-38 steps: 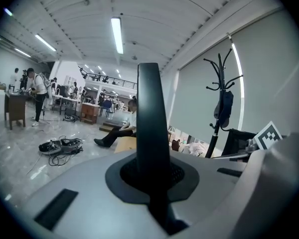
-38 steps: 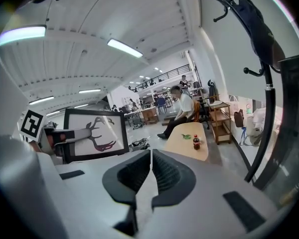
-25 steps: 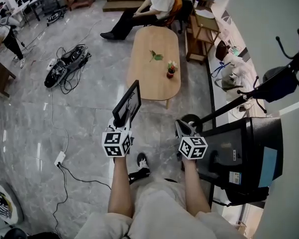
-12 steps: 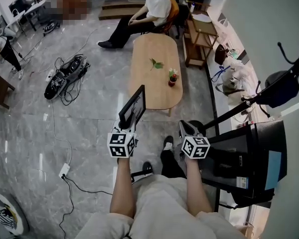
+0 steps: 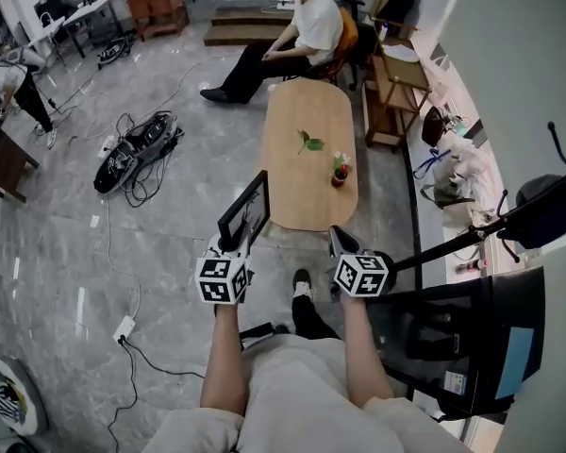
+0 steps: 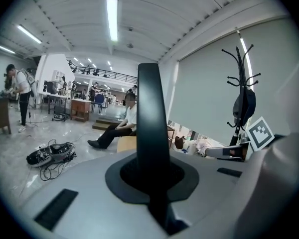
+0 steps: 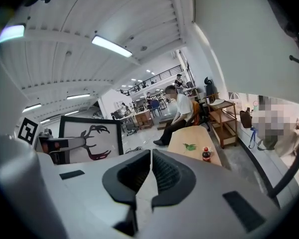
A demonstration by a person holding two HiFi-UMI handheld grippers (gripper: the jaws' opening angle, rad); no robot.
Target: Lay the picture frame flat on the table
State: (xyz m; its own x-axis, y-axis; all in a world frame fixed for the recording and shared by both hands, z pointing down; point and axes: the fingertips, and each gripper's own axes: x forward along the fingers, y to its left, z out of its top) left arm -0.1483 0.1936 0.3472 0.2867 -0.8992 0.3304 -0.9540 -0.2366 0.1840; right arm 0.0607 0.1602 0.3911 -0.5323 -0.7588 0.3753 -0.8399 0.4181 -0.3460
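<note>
Head view: left gripper (image 5: pixel 234 245) holds the picture frame (image 5: pixel 245 213) by its lower edge. The frame stands upright in the air, short of the wooden table (image 5: pixel 307 182) and not on it. Half a second ago the table's near end lay further ahead; now it sits just beyond both grippers, and the frame's top overlaps its near left corner in this view. The frame's pose in the grip is unchanged.

Left gripper view: the frame (image 6: pixel 152 118) shows edge-on, with the jaws clamped on it.

Right gripper (image 5: pixel 340 243) hangs level with the left, well apart from the frame. Right gripper view: its jaws (image 7: pixel 150 171) are pressed together with nothing between them. The frame's face with its antler print (image 7: pixel 89 139) shows at left.

On the table: a green sprig (image 5: pixel 308 142) and a small bottle (image 5: pixel 340 170). A seated person (image 5: pixel 297 31) is at the far end.
</note>
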